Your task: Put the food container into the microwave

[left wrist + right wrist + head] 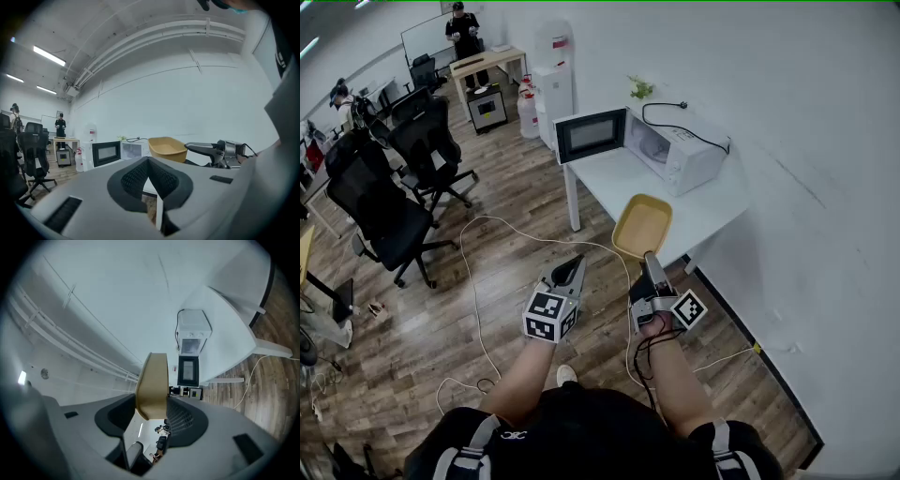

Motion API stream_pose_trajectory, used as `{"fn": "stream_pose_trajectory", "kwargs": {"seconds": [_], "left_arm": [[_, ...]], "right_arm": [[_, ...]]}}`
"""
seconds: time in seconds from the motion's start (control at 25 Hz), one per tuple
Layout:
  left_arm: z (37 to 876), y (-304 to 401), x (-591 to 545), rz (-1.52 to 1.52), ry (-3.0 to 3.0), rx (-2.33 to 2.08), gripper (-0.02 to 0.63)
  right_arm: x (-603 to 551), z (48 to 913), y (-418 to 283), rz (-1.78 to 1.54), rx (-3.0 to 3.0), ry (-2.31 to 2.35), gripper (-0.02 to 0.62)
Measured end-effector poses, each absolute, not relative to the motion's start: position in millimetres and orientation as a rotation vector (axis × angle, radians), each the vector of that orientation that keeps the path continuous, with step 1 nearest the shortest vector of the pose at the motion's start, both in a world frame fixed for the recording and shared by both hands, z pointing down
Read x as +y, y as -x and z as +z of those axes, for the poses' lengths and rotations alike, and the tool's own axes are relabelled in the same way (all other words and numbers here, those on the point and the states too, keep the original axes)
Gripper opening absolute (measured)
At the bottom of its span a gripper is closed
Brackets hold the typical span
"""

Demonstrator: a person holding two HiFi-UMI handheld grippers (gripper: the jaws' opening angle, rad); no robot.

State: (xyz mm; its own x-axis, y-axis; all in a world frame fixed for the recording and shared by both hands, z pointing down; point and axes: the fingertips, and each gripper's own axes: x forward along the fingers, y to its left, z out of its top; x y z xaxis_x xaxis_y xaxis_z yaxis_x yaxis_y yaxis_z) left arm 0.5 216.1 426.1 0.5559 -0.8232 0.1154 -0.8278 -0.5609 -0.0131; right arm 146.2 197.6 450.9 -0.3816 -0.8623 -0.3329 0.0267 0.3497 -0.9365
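A shallow yellow food container (642, 225) hangs over the near edge of the white table (712, 211), held by its near rim in my right gripper (649, 260), which is shut on it. In the right gripper view the container (152, 385) stands edge-on between the jaws. The white microwave (670, 145) sits at the table's far end with its door (591, 134) swung open to the left. My left gripper (570, 272) hovers over the floor left of the container, shut and empty. From the left gripper view the container (166, 148) and microwave (115, 152) lie ahead.
A black power cord (675, 120) runs over the microwave's top. A white cable (502, 246) trails across the wooden floor. Black office chairs (389, 197) stand at the left. A water dispenser (551, 80) and a person (466, 33) are at the far end of the room.
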Motion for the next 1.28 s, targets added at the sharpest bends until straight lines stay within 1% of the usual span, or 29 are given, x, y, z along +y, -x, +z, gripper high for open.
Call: {"fn": "stream_pose_trajectory", "kwargs": {"seconds": [0.16, 0.64, 1.0, 1.28], "left_arm": [[427.1, 2.0, 232.7, 0.159, -2.731, -1.455, -0.008], [436.1, 33.0, 234.8, 0.163, -2.716, -1.445, -0.008], [446.3, 59.0, 200.2, 0.147, -2.705, -1.384, -0.008], [443.8, 107.2, 150.6, 0.126, -2.719, -1.371, -0.008]], "right_arm": [[212.9, 457.8, -144.2, -1.19, 1.676, 0.788, 0.212], [218.5, 454.5, -111.6, -1.15, 1.682, 0.774, 0.216], [182.1, 455.2, -87.3, -1.103, 1.689, 0.819, 0.215], [139.2, 463.1, -43.4, -1.108, 1.674, 0.814, 0.215]]}}
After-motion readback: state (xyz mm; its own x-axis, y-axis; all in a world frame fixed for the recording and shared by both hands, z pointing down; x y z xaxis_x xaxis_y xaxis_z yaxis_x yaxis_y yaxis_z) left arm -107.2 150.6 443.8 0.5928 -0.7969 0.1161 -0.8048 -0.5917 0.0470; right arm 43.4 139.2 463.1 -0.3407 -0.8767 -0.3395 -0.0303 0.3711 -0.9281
